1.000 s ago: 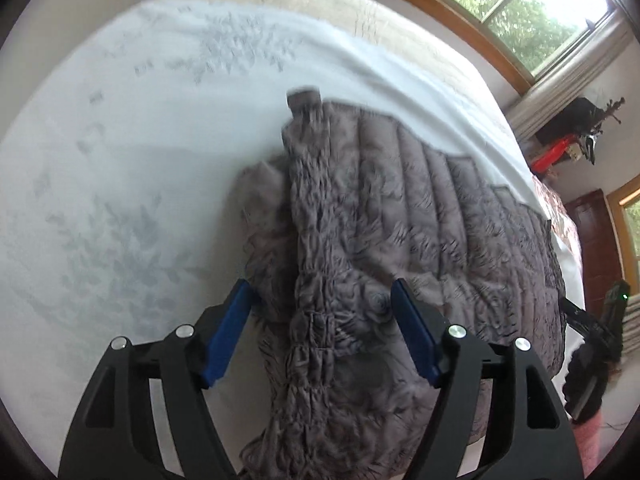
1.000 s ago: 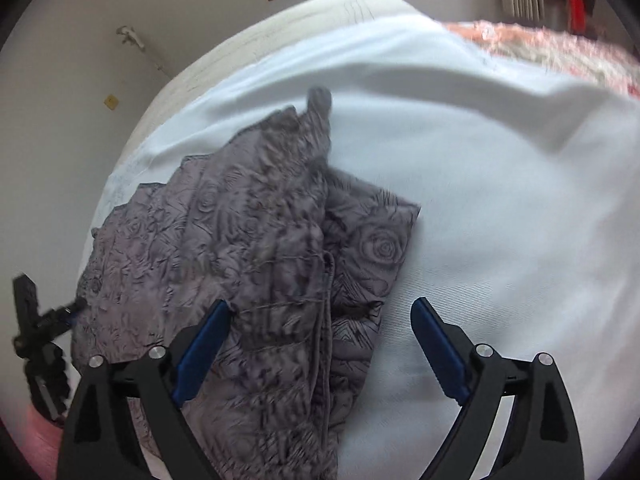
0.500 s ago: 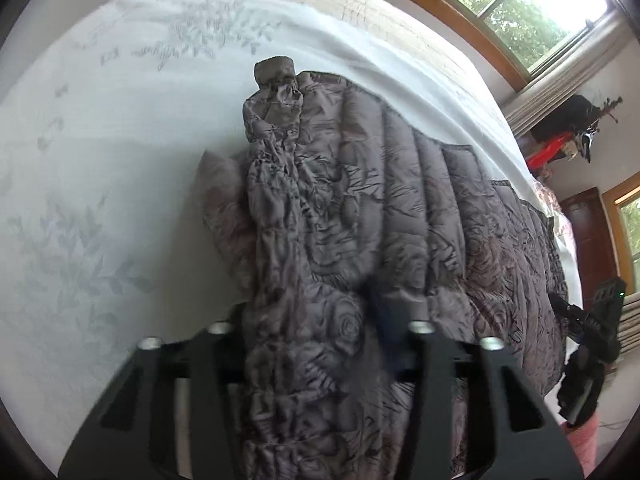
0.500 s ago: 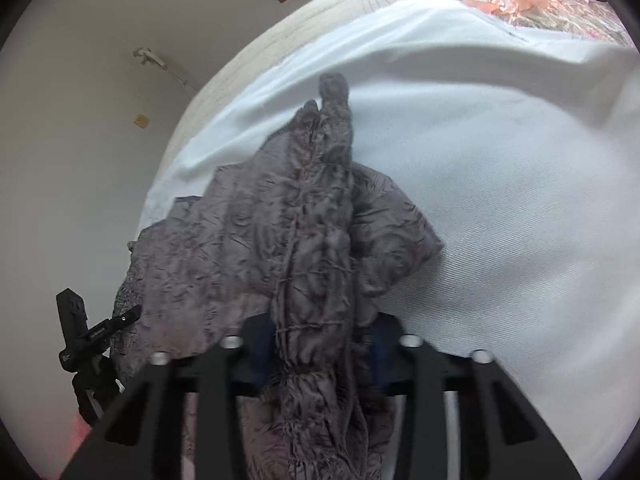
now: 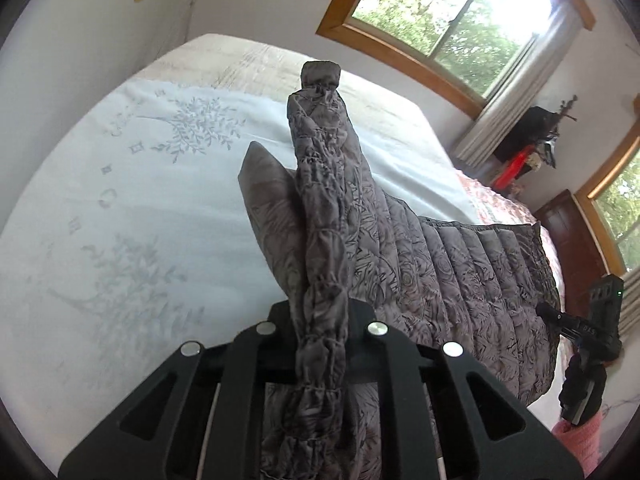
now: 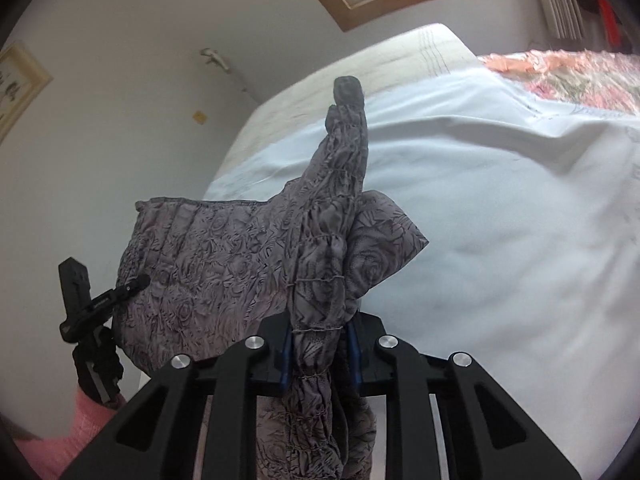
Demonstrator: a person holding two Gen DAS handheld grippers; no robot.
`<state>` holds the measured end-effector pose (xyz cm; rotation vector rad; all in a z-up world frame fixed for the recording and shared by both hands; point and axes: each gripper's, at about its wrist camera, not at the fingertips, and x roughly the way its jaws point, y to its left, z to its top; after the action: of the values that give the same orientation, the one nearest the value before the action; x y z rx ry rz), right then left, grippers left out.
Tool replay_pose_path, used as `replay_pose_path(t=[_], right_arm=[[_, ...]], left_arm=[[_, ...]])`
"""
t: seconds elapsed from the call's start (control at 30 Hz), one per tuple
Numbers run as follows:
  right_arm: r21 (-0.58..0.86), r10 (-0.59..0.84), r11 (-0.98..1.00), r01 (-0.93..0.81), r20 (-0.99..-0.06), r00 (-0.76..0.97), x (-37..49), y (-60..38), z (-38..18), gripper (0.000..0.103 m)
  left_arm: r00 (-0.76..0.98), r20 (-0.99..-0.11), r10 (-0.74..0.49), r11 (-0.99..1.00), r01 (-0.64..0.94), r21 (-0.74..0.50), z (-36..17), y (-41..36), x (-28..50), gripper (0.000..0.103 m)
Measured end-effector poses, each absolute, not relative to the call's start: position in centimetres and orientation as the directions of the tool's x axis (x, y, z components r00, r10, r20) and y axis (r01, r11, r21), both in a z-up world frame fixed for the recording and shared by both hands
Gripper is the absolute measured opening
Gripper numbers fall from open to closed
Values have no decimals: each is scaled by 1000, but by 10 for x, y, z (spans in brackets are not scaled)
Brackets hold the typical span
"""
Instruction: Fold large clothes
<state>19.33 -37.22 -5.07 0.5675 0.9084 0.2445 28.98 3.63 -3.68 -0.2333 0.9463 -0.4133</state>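
Both the left gripper (image 5: 320,312) and right gripper (image 6: 318,328), wide a second ago, now pinch the grey quilted rose-print jacket (image 5: 440,280) and lift it off the white bed (image 5: 120,200), ready to fold.

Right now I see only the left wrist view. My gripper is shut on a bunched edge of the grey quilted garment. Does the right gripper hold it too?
Observer: Yes. The right gripper is shut on another gathered edge of the grey quilted garment, with blue pads on both sides of the cloth.
Operator: Is the cloth between the two grippers lifted?
Observer: Partly. In the right view it hangs as a sheet above the white bed cover, stretched toward the left gripper.
Operator: Is something beyond the garment on that side?
Observer: A pink floral quilt lies at the far edge of the bed.
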Motion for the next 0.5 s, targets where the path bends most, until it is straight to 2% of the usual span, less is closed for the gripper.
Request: replay_pose_path(t=[0.27,0.5], right_arm=[[572,463,820,14,-677,572,112,-337,-36,21],[581,474,812,52,-710,522,57,-310,-62,21]], left_arm=[[512,-738,-439,898,253,-359,-9,67,204,11],[468,-776,-422,907,217,-362,-40,95,146,11]])
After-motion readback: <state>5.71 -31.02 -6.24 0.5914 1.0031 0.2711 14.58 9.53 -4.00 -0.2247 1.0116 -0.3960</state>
